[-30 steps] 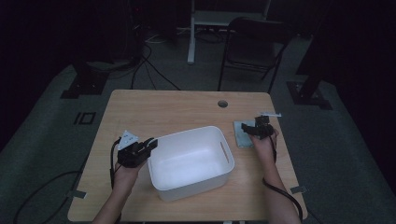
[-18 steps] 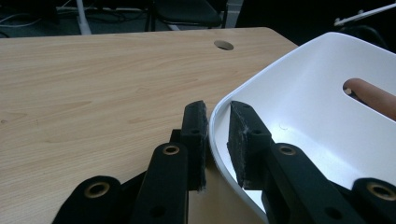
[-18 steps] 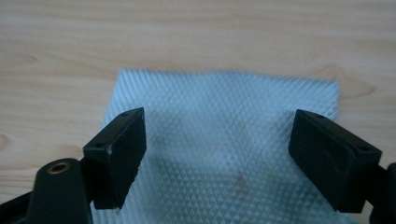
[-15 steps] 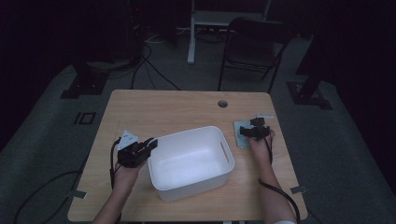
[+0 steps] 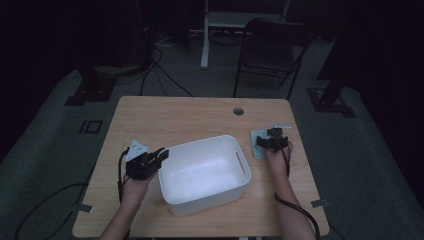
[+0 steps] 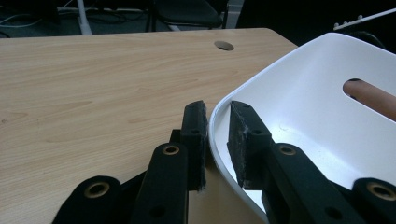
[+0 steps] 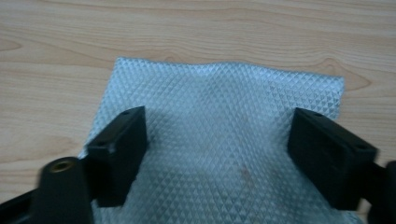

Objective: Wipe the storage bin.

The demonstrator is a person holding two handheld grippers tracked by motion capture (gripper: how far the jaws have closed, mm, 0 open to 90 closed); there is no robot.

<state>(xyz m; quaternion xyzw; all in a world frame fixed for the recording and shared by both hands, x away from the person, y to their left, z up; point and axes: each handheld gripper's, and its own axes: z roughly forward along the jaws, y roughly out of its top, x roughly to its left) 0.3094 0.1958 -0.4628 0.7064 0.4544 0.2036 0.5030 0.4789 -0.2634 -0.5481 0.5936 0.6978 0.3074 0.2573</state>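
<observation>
Left gripper (image 5: pixel 162 154) clamps the white bin (image 5: pixel 235 150) rim at frame centre; right gripper (image 7: pixel 217 154), jaws wide and just closing, straddles the textured cloth (image 7: pixel 219 121) lying flat centre-right; cloth not yet gripped, transfer outstanding.

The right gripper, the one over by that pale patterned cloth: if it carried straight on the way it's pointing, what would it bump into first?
Most likely the cloth itself. The right gripper points down at it with jaws spread wide above it, and the table lies right beneath.
</observation>
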